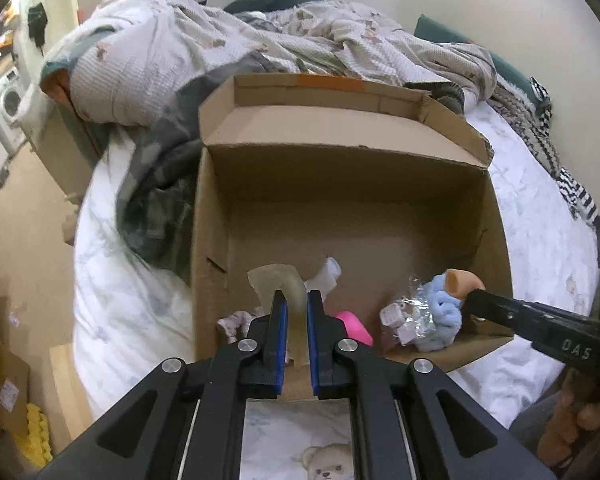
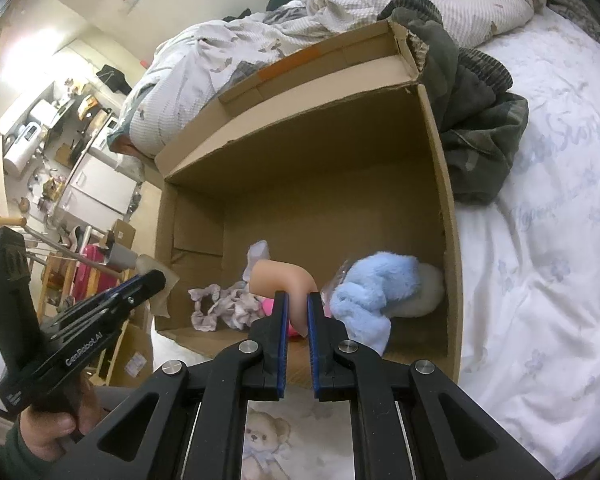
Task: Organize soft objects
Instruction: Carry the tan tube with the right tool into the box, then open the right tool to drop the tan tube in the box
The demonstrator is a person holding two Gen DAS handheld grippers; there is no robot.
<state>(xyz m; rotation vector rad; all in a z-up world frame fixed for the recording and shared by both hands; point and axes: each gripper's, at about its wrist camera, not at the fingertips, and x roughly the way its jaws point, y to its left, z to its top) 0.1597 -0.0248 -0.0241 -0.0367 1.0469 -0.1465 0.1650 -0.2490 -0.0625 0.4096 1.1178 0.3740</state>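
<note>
An open cardboard box (image 1: 210, 216) (image 2: 440, 184) lies on the bed. My left gripper (image 1: 297, 298) is shut on a translucent beige soft strip (image 1: 280, 278) over the box's near edge. My right gripper (image 2: 297, 299) is shut on a peach soft curved piece (image 2: 284, 276), also over the near edge. In the left wrist view the right gripper (image 1: 474, 300) comes in from the right with the peach piece (image 1: 460, 280). Inside lie a blue fluffy item (image 2: 374, 292), a floral scrunchie (image 2: 220, 306), a pink object (image 1: 354, 326), a white sock (image 2: 258, 254) and a plastic-wrapped item (image 1: 404, 320).
The box rests on a white floral bedsheet (image 2: 540, 280). A crumpled quilt (image 1: 148, 52) and a dark grey blanket (image 1: 156, 184) lie behind and beside it. Off the bed's left side are floor boxes (image 1: 8, 384) and a washing machine (image 1: 8, 100).
</note>
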